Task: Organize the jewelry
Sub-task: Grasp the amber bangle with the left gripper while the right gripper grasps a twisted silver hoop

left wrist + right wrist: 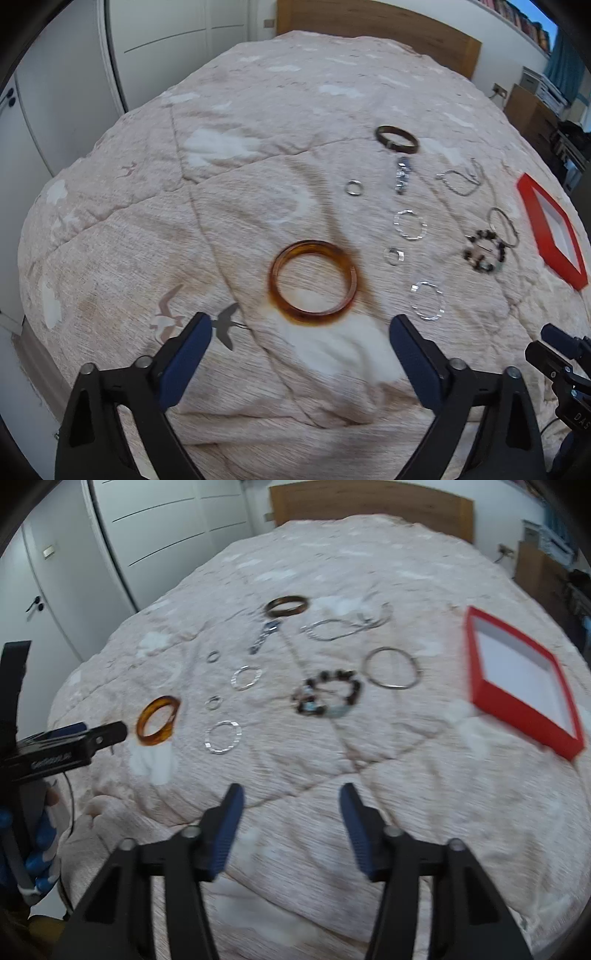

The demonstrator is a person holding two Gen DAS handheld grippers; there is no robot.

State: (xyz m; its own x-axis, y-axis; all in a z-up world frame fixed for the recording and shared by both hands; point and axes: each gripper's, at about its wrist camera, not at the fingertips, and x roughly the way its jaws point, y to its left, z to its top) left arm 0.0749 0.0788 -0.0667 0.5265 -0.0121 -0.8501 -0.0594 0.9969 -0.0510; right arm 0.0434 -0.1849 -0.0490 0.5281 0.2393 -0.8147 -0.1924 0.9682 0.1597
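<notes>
We find amber bangle (pixel 313 283) on quilt (pixel 258 110) just ahead of spread left gripper (pixel 301 334), right gripper (pixel 291 801) part-spread, empty, beads (pixel 327 696) beyond.

You've got soft, even light, faint shadows; motion blur smears both views, worse on right wrist; fisheye bends edges w/ dark corners.

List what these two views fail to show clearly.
- Red box: left wrist view shows it edge-on, interior barely seen.
- Small rings: right wrist view, too small and blurred for detail.
- Chains: right wrist view, motion blur hides how many there are.
- Right gripper: left wrist view, cut off by the edge.
</notes>
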